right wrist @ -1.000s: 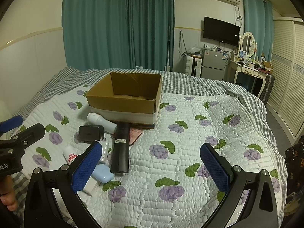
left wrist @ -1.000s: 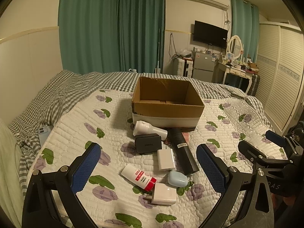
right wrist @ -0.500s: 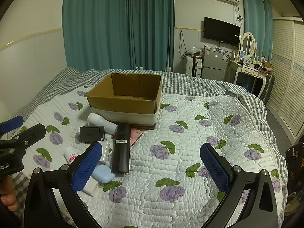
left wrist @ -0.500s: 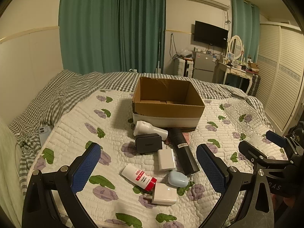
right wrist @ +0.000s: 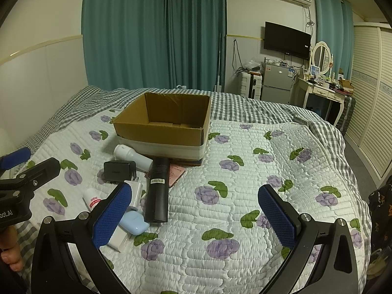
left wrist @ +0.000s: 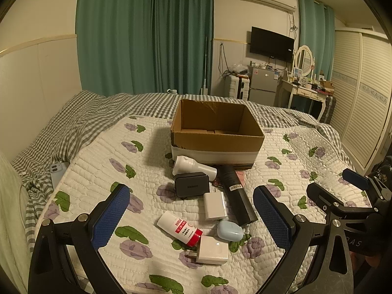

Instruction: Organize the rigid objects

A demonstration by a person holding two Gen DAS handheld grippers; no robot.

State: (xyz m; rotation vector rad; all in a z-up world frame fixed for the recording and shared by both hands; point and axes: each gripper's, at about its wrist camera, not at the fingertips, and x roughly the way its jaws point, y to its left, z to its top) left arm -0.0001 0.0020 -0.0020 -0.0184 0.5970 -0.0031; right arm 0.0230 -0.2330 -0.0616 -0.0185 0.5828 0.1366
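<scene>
Left gripper [left wrist: 191, 216]: it is hanging above the near end of the clutter, jaws spread wide apart and gripping nothing.
Right gripper [right wrist: 194, 213]: it is hovering over bare quilt to the right of the pile, jaws also wide apart, nothing between them.
Cardboard box [left wrist: 216, 144]: it is sitting open-topped on the quilt [left wrist: 98, 171] beyond the pile; the part of the floor that shows is looking bare.
The pile: everything is lying loose just in front of the box: a white handheld device [left wrist: 193, 166] touching the box wall, a dark charger [left wrist: 192, 185], a long black cylinder [left wrist: 236, 196], a small white adapter [left wrist: 215, 205], a red-capped tube [left wrist: 180, 227], a pale blue case [left wrist: 229, 230] and a white plug block [left wrist: 212, 250] nearest the camera.
Stage: judging by the loose pile, the sorting is only getting going.
Crowding risk: the pieces are touching or overlapping, so a jaw coming down on the tube could be nudging the plug block or blue case aside, or pinching two things at once.
Rolling risk: the black cylinder and the tube are round, and on a soft, quilted surface a glancing touch could be sending them rolling off.
Soft-bed risk: the bedding is giving under pressure, so pressing down for a low piece like the adapter may be sinking it out of a clean grip.
Collision risk: both grippers are crowding the same near corner; reaching together, they could be knocking each other.
Box risk: it is light cardboard on a soft bed, so a drop against the rim could be tipping or shoving it.
</scene>
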